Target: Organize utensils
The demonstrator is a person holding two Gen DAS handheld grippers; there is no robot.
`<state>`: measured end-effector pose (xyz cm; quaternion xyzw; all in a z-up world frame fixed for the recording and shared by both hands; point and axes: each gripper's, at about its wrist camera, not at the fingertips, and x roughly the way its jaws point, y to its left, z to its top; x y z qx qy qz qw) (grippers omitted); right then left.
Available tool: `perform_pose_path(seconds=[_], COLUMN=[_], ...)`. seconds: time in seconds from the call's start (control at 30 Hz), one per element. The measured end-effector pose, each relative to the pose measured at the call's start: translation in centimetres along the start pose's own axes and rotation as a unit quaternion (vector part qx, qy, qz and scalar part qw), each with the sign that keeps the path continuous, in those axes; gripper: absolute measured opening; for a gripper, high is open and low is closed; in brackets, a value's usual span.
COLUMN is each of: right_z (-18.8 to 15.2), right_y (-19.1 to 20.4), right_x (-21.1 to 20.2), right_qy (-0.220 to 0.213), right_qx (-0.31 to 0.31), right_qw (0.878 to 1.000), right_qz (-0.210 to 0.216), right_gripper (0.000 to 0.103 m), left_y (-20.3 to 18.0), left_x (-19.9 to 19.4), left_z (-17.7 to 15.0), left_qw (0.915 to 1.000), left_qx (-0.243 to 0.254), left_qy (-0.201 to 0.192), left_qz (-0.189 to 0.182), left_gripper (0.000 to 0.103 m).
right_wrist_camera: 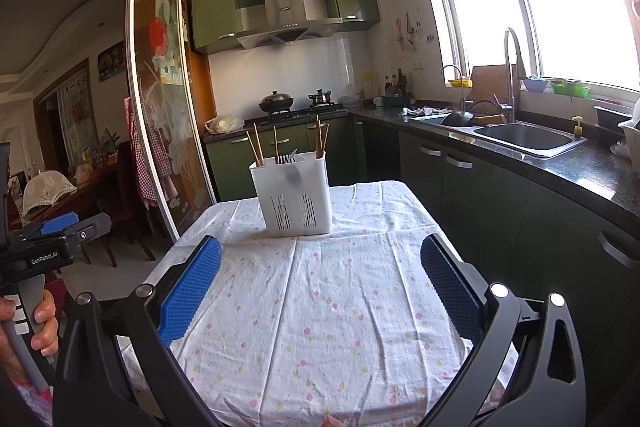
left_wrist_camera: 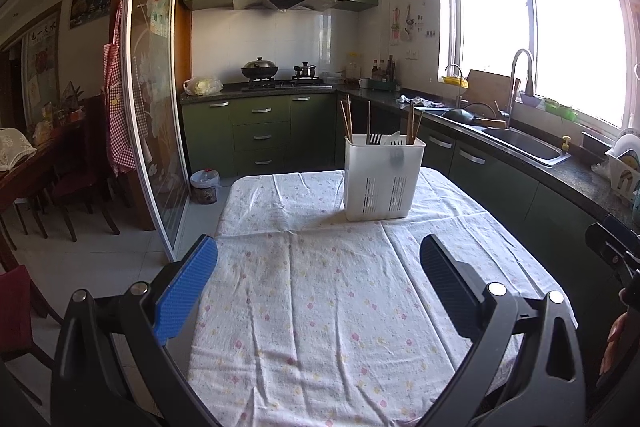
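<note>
Here both grippers (left_wrist_camera: 318,291) (right_wrist_camera: 320,291) hover level, jaws spread, facing caddy (left_wrist_camera: 383,179)

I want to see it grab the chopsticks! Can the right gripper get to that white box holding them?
Probably yes. The right gripper is open, and only bare flowered tablecloth lies between it and the white slotted plastic utensil holder.

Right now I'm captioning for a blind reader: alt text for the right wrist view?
A white utensil holder with chopsticks and forks stands on a floral tablecloth, beyond the open, empty right gripper.
</note>
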<state>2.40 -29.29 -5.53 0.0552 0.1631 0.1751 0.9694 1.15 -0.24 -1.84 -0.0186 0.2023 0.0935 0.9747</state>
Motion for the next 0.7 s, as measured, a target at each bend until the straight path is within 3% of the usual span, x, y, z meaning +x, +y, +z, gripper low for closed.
perform_pose_path(seconds=[0.1,0.23,0.7], right_z=[-0.1,-0.2,-0.4], right_y=[0.0,0.0,0.0], right_x=[0.1,0.3,0.5], right_qy=[0.001,0.003,0.003], right_qx=[0.000,0.001,0.003], right_qw=[1.000,1.000,1.000], right_qz=[0.001,0.002,0.001], right_gripper=[0.098,0.098,0.098], left_y=[0.1,0.8,0.8], left_x=[-0.2,0.0,1.2], left_z=[-0.3,-0.3,-0.3], left_qw=[0.9990,0.9995,0.9999], left_qx=[-0.005,-0.015,0.001], left_qy=[-0.023,-0.020,0.010], left_qz=[0.037,0.018,0.009], left_gripper=[0.097,0.097,0.097])
